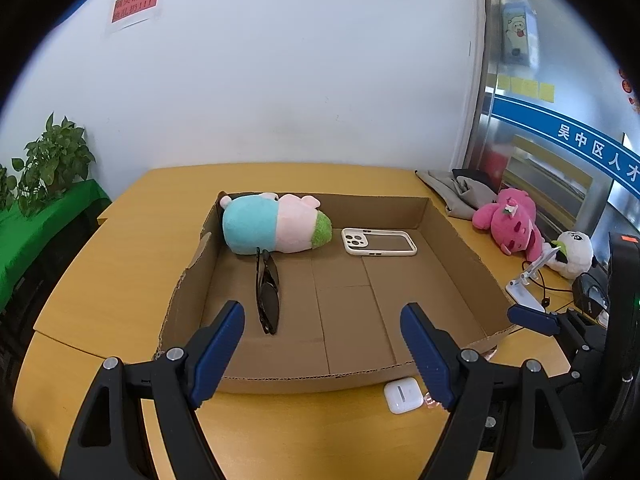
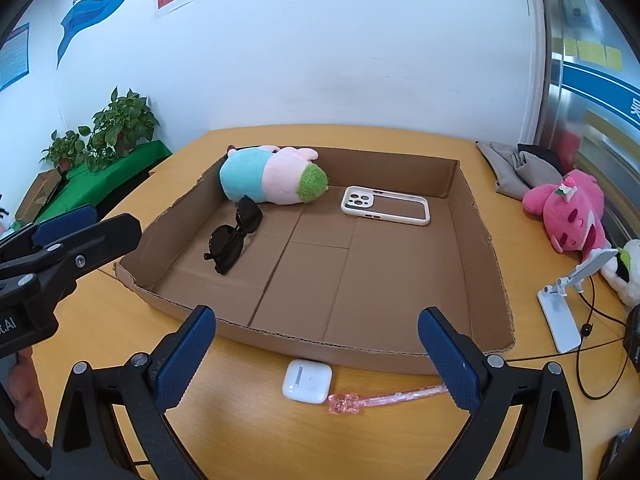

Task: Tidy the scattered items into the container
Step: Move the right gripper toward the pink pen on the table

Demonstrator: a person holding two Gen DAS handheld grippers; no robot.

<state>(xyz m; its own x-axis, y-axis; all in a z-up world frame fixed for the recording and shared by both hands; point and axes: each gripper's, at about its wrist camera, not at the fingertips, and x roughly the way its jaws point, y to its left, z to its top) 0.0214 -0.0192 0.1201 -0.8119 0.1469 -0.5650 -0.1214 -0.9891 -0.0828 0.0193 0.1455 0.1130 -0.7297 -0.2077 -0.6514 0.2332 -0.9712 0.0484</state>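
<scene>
**Two small items left in front of the box**

The cardboard box (image 2: 476, 216) already holds a plush toy (image 2: 272, 178), folded sunglasses (image 2: 234, 236) and a phone case (image 2: 386, 206). On the worktop (image 2: 248, 408), just beside the near wall of the box, lie a white earbud case (image 2: 307, 381) and a pink transparent stick (image 2: 384, 396); the two touch or almost touch.

The right tool (image 2: 316, 356) hovers over them with its jaws wide apart and nothing between them. The left tool (image 1: 322, 350) is also spread apart and holds nothing, above the near edge of the box.

I judge the next step is to pick up the earbud case with the right tool. The case is smooth, hard plastic with rounded corners, so it may slip. It is better to close the ribbed blue pads (image 2: 182, 356) on its flat sides, low and centred, and not to push the stick away. The stick is thin and lies flat, so it will need a careful pinch across its width. The box wall is low with a rough torn edge; lift clearly over it.
</scene>
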